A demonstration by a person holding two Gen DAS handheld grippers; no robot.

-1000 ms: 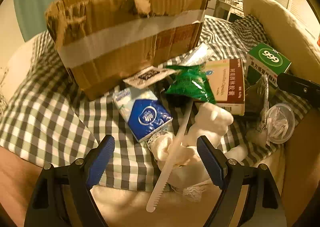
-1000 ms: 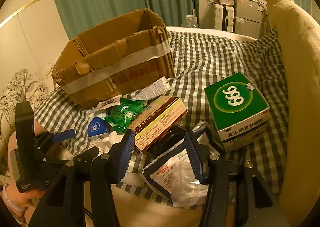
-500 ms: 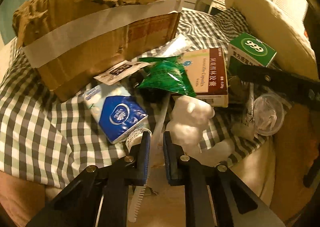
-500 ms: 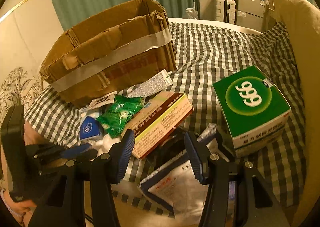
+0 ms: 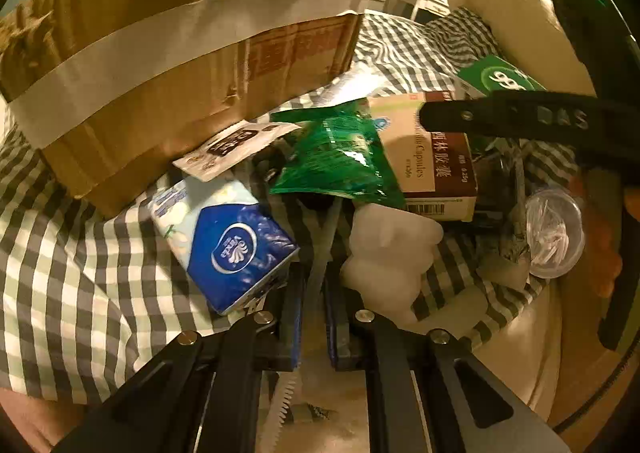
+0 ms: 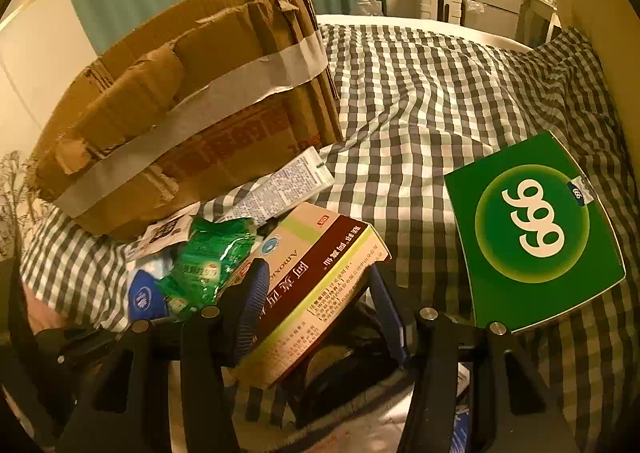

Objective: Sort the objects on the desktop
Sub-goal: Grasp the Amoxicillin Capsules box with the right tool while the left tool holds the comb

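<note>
Since second ago, left claw point(image 5: 314, 295) went from spread wide to pinched on white serrated plastic strip point(image 5: 320, 253); jaws closing, strip between pads. Blue tissue pack point(image 5: 228, 241) just left of claw, white plush toy point(image 5: 390, 249) just right. Green snack bag point(image 5: 340, 161) beyond, on checked bedspread point(image 5: 80, 273), cardboard box point(image 5: 168, 53) behind. Right claw point(image 6: 316, 309) half spread, straddling amoxicillin box point(image 6: 320, 273), grip not discernible. Green 999 box point(image 6: 532, 229) apart at right.
</note>
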